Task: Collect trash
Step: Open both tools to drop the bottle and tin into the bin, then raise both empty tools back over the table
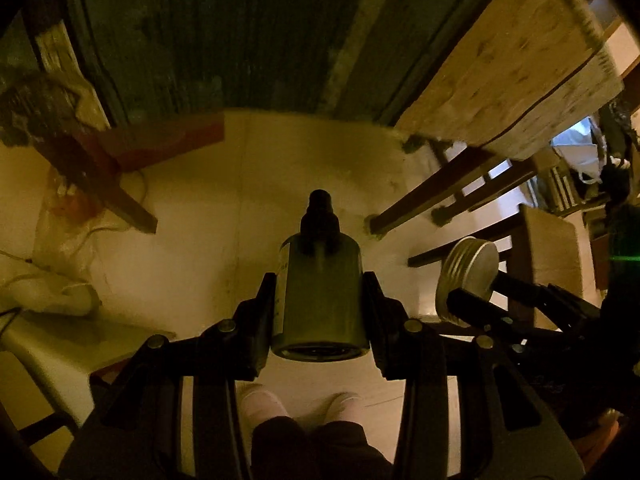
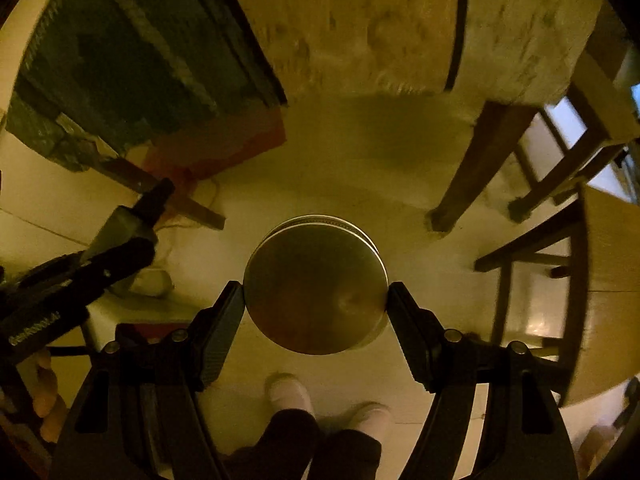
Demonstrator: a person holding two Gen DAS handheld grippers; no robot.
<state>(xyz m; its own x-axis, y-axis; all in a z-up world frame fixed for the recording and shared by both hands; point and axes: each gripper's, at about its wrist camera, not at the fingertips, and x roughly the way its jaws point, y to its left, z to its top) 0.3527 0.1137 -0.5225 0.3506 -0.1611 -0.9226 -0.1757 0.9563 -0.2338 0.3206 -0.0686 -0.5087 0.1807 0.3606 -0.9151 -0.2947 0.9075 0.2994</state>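
the left gripper (image 1: 320, 300) is clamped on a dark bottle (image 1: 320, 292), long axis pointing away along its fingers, while the right gripper (image 2: 316, 300) pinches a round tin (image 2: 316, 284) edgewise, both held above the floor (image 1: 224, 208).

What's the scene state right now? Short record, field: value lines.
left gripper: shut on dark bottle, held above the floor, nozzle pointing away from the camera
right gripper: shut on round metal tin, fingers on opposite sides of its rim
floor: pale, visible below both grippers
furniture: wooden chair legs to the right
person: feet in light shoes directly below the grippers
bin or bag: cannot tell from these views
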